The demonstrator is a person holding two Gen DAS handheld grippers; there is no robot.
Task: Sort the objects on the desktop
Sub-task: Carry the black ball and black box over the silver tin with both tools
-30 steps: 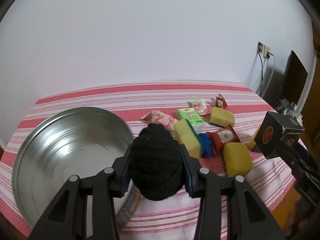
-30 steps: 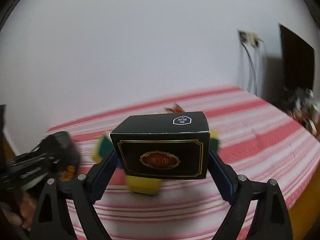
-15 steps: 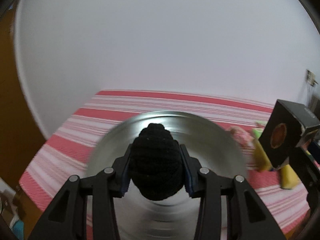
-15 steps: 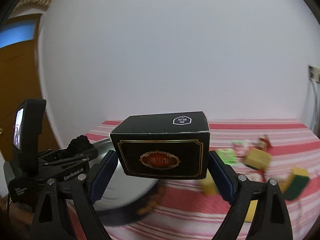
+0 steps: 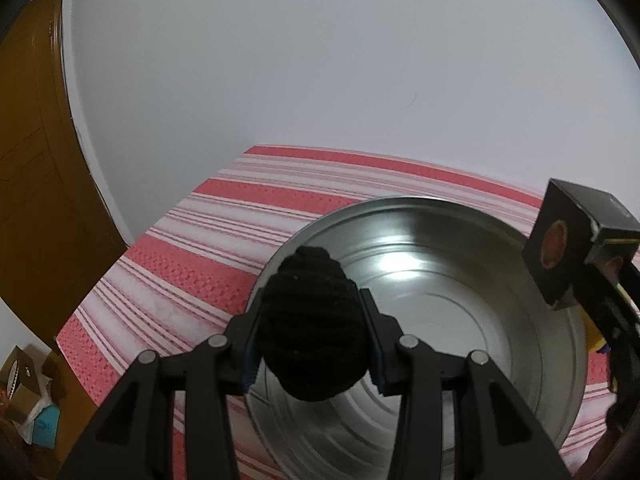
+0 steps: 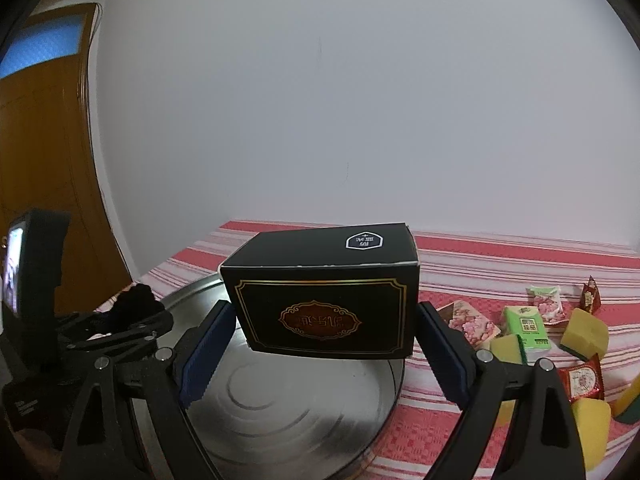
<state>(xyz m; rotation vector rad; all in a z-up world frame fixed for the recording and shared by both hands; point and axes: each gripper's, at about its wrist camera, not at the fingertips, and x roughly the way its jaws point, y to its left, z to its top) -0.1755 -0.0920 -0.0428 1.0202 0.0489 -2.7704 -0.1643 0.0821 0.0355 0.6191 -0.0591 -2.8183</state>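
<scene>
Viewing left wrist first. Left gripper (image 5: 312, 344) clamped on a black knitted bundle (image 5: 312, 320), pads pressed into both flanks, bundle poised over the near-left rim of the round metal tray (image 5: 500, 320). Tray bare inside, resting on the red-and-white striped tablecloth (image 5: 192, 264). Bundle judged soft, light and compressible; yarn bulges past the pads, so a grip across the widest middle looks right, slip unlikely, crushing harmless.

Right wrist view. Right gripper (image 6: 324, 344) spread wide yet closed on a black printed box (image 6: 324, 304), blue pads flat against the two short end faces, box level above the tray's near side (image 6: 280, 408). Cardboard judged light, stiff but dentable, walls smooth; end-face hold near mid-height sensible, hard squeeze risks buckling. Left gripper visible at left edge, carrying the bundle. Unsorted remainder on cloth at right: yellow sponges (image 6: 584, 332), green packet (image 6: 528, 326), snack sachets (image 6: 474, 324).
</scene>
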